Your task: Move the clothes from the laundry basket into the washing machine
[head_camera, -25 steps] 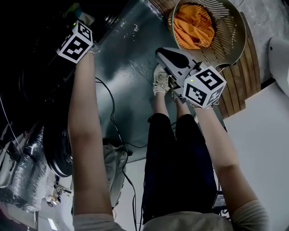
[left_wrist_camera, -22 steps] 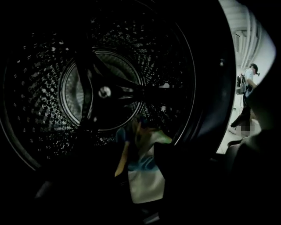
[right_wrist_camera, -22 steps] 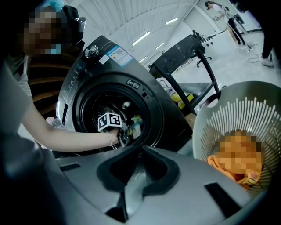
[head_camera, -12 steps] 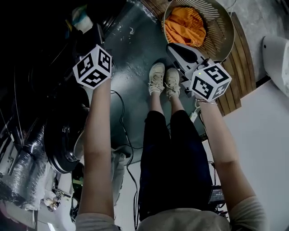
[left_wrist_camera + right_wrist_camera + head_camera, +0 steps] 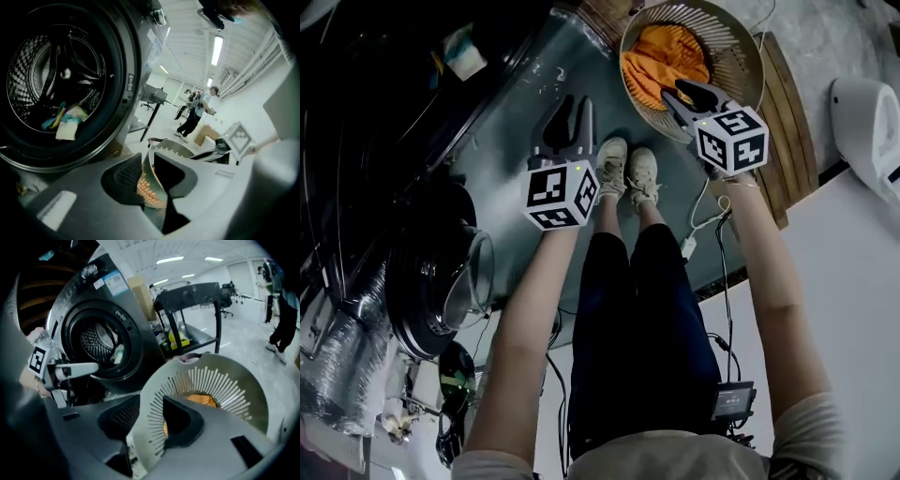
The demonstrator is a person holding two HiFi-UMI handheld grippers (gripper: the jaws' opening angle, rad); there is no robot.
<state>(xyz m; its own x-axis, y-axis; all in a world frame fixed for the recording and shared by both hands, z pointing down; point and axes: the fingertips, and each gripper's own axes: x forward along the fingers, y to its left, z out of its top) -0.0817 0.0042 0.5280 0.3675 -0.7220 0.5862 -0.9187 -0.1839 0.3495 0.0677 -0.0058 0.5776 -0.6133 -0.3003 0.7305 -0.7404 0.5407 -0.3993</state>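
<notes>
Left tongs (image 5: 574, 108) hang over the grey-green floor (image 5: 516, 103), just beside the person's pale sneakers (image 5: 628, 169), pointing toward the round beige slatted plastic laundry basket (image 5: 748, 42). Jaws have just been closing but stand slightly apart w/ nothing btwn them; only the basket wall and some orange show far off through the gap. Right tongs (image 5: 680, 92) are at the basket's near rim, over its inside, tips just beside the crumpled orange cloth (image 5: 661, 61) lying in the basket's bottom. Their jaws have just been opening and are spread, pads pressing on nothing. In the right gripper view the slatted wall fills the gap, one jaw seen against the basket's inside, the other outside it; can't tell if they straddle the rim or hang above it. Basket stands on a brown wooden plank board (image 5: 792, 122), at the board's edge next the floor. Dark front-loading washing machine (image 5: 129, 84) is across the floor from the basket, well apart. Its round glass door (image 5: 467, 281) is swung open, and a few blue, yellow and white clothes (image 5: 65, 123) lie at the drum's bottom. White cable (image 5: 705, 211) runs on the floor by the person's right leg. Bkgd of left gripper view: people (image 5: 194, 110) far off in a bright hall.
</notes>
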